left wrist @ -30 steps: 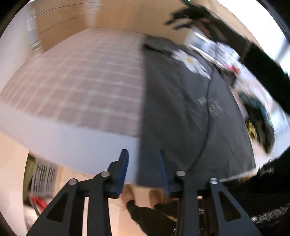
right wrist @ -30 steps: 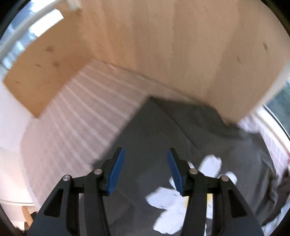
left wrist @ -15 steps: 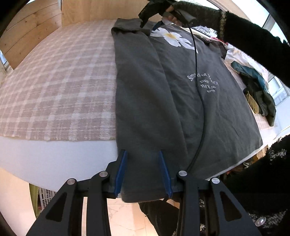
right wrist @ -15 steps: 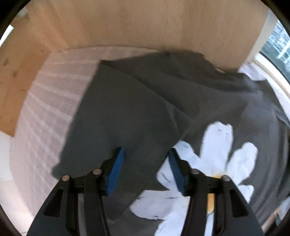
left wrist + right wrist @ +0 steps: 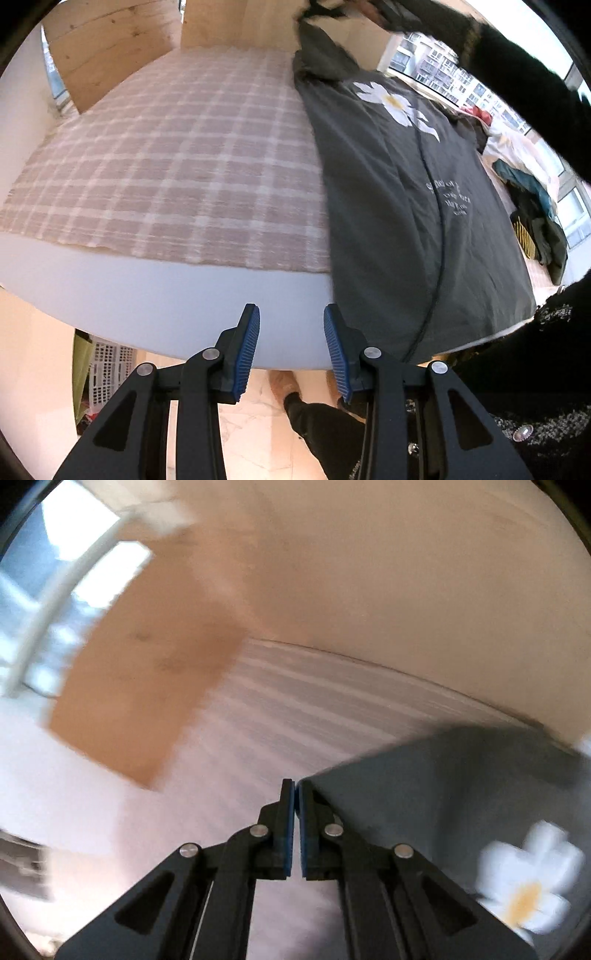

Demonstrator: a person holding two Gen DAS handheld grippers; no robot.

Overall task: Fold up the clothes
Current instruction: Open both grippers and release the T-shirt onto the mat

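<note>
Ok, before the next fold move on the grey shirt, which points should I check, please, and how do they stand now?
1. Left tongs open: ok.
2. Hem of the dark grey cotton T-shirt between the left tongs: not ok, it hangs beside them, to the right.
3. Right tongs shut on the shirt's upper corner: ok, the fabric rises there.
4. Depth of that grip: cannot tell, the right view is blurred.
5. Thin black cable off the shirt: not ok, it lies along it.
6. Pink plaid bed cover lying flat beside the shirt: ok.
</note>
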